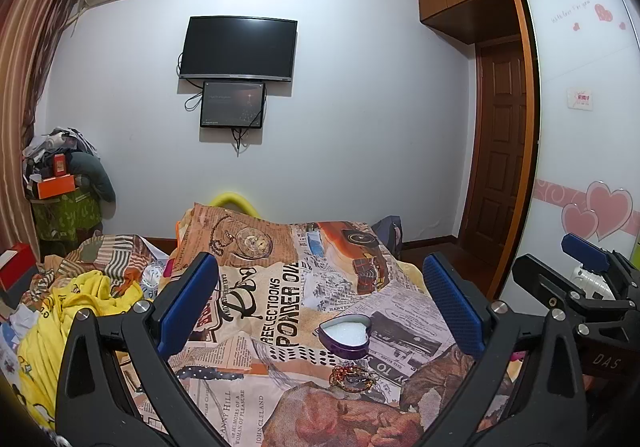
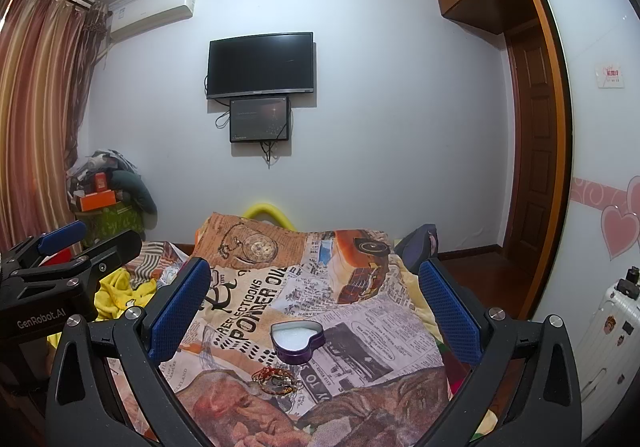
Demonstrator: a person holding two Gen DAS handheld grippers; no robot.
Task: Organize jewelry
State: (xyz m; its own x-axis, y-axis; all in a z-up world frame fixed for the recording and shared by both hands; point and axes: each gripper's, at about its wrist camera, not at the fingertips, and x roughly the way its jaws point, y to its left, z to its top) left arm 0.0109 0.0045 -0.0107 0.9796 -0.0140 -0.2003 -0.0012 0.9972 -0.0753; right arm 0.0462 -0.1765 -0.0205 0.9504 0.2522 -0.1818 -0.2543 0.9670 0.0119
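A purple heart-shaped tin with a white lining lies open on the newspaper-print bedspread. A small heap of beaded bracelets lies just in front of it. My left gripper is open and empty, held above and behind them. In the right wrist view the tin and the bracelets lie between my fingers; my right gripper is open and empty. Each gripper shows at the edge of the other's view: the right one, the left one.
Yellow clothes lie crumpled at the bed's left. A cluttered stand with an orange box is in the left corner. A TV hangs on the far wall. A wardrobe and a white suitcase stand at the right.
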